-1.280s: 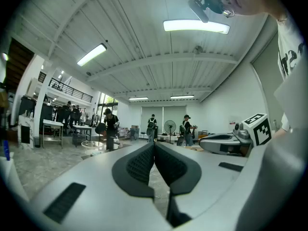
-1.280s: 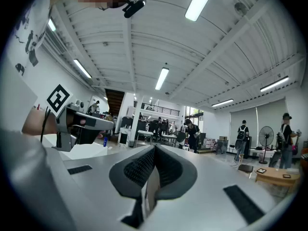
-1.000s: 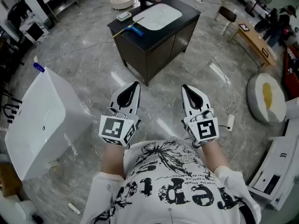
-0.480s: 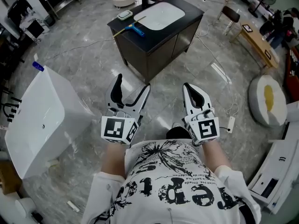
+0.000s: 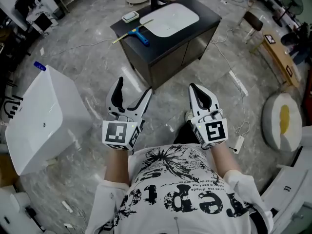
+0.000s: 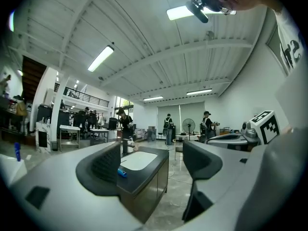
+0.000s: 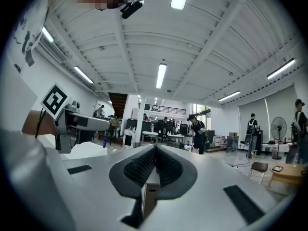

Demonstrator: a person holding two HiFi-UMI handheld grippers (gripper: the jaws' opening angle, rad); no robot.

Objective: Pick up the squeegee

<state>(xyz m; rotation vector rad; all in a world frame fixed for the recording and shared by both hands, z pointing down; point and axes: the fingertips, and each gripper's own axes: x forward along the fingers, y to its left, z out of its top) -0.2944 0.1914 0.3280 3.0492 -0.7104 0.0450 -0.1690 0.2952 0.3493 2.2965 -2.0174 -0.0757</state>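
Note:
The squeegee (image 5: 133, 33), with a blue handle and a yellowish blade, lies on the near left corner of a dark cabinet top (image 5: 195, 29), beside an inset white basin (image 5: 169, 20). Its blue handle (image 6: 122, 173) shows past the left jaw in the left gripper view. My left gripper (image 5: 130, 93) is held level in front of the person's chest, jaws wide open and empty, well short of the cabinet. My right gripper (image 5: 199, 92) is level beside it, jaws shut with nothing between them (image 7: 154, 166).
A white tub-like unit (image 5: 39, 121) stands at the left on the grey marbled floor. A small white-and-green item (image 5: 129, 17) lies by the basin. A cable and power strip (image 5: 238, 141) run along the floor at right. A round cushion (image 5: 282, 122) lies further right. People stand in the far background.
The left gripper's jaws went from shut to wide open. Both grippers and the person moved forward, so the cabinet is closer. The right gripper stayed shut.

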